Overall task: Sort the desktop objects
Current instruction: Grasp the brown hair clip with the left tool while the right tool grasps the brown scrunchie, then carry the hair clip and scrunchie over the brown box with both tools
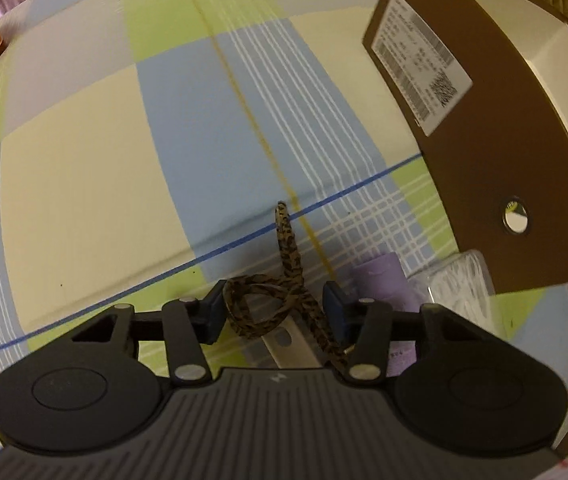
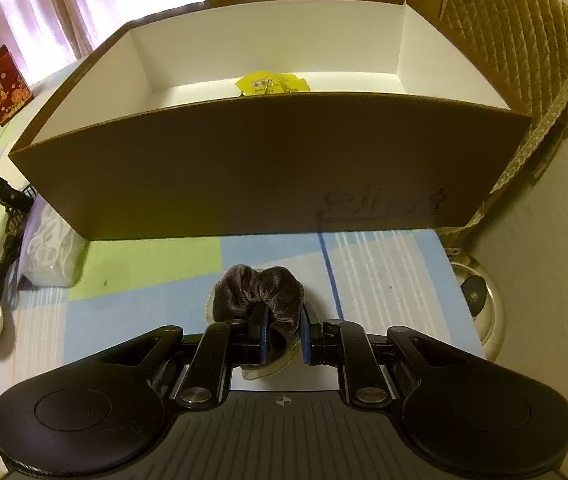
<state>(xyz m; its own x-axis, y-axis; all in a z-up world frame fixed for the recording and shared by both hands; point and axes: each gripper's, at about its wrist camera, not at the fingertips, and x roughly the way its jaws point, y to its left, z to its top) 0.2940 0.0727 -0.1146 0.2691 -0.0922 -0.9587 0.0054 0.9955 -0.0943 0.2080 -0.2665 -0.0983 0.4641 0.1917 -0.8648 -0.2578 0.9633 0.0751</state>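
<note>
Left gripper unclenched around looped leopard-print cord, tail pointing away toward tabletop centre, right gripper grasping dark velvet scrunchie near the tabletop's box-side edge.

The left gripper has a matte black body with a ribbed dark-grey top plate bearing a small pale mark at its centre. Two round black housings, each with an oval recess, flank the plate. Black link arms with silver pivot screws carry jaws faced with blue pads. The right gripper is built the same: ribbed grey plate with a small white crosshair mark, round black housings, silver-headed pivots, triangular cut-outs in the outer arms, and blue-edged jaws.
</note>
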